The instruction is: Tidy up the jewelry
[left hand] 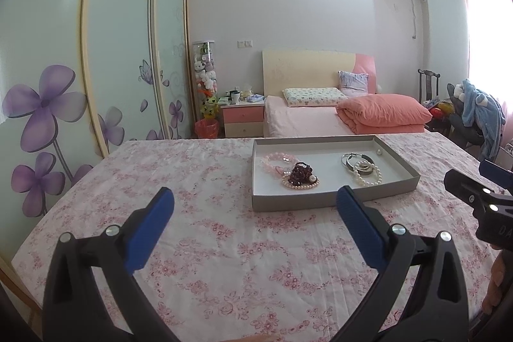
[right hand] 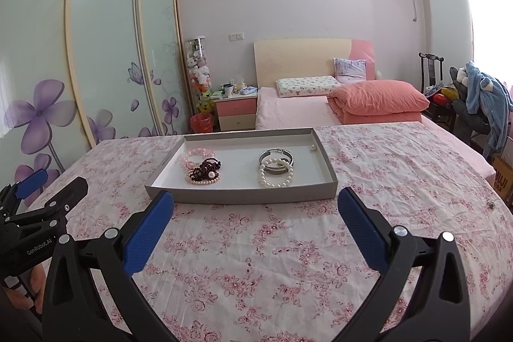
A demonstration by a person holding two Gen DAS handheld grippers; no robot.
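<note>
A shallow grey tray (left hand: 307, 201) (right hand: 243, 196) lies on the floral tablecloth ahead of both grippers. Its left part holds a pink bead bracelet (left hand: 276, 162) (right hand: 192, 156), a dark red bead bracelet (left hand: 299, 172) (right hand: 205, 168) and a thin pearl strand (left hand: 300, 185) (right hand: 203, 180). Toward its right lie silver bangles (left hand: 352, 162) (right hand: 275, 157) under a white pearl bracelet (left hand: 368, 174) (right hand: 275, 177), and one loose pearl (left hand: 379, 152) (right hand: 313, 147) rests in the far right corner. My left gripper (left hand: 255, 207) stands open just short of the tray, holding nothing. My right gripper (right hand: 255, 207) is open too, also empty, at the tray's near edge.
The table (left hand: 198, 246) (right hand: 400, 181) is covered in a pink flowered cloth. Beyond it stand a bed (left hand: 320, 117) with an orange duvet, a nightstand (left hand: 242, 119), a red bin (left hand: 206, 129) and sliding wardrobe doors (left hand: 121, 47). A chair with blue clothing (right hand: 484, 98) is at right.
</note>
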